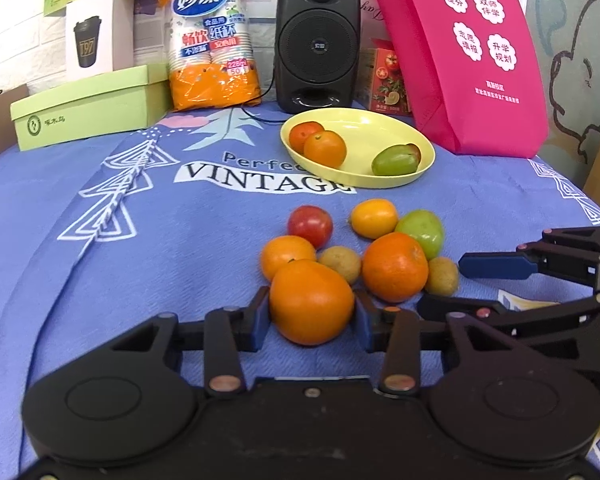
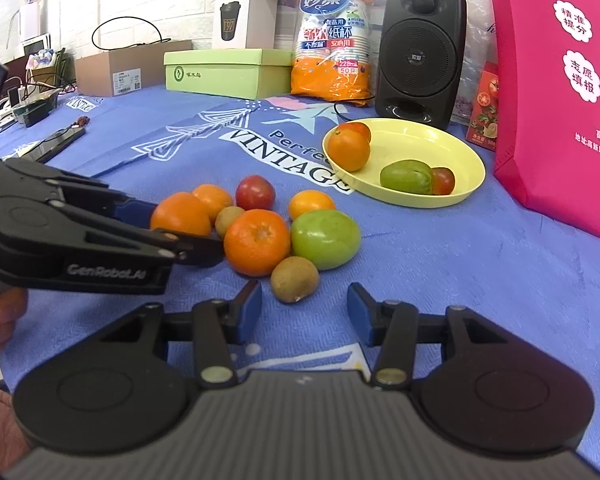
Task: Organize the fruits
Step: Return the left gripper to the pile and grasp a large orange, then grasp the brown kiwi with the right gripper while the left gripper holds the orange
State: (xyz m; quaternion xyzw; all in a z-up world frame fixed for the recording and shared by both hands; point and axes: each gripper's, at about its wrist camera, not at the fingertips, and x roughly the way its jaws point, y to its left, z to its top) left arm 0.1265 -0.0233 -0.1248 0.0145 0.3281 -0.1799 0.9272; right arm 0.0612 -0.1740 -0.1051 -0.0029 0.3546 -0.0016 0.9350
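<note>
A large orange (image 1: 310, 300) sits on the blue cloth between the pads of my left gripper (image 1: 311, 314), which is shut on it; the same orange (image 2: 180, 214) and left gripper (image 2: 172, 226) show in the right wrist view. Behind it lies a cluster: a tangerine (image 1: 394, 266), a red tomato (image 1: 310, 226), a green tomato (image 1: 422, 230) and two kiwis. My right gripper (image 2: 304, 312) is open, with a kiwi (image 2: 294, 280) just ahead of its fingertips. The yellow plate (image 1: 380, 120) holds two oranges, a green fruit and a small red tomato.
Along the back stand a black speaker (image 1: 318, 40), a pink bag (image 1: 460, 52), a pack of paper cups (image 1: 212, 40) and a green box (image 1: 88, 108). A cardboard box (image 2: 132, 66) and a dark phone-like slab (image 2: 56, 144) lie at the far left.
</note>
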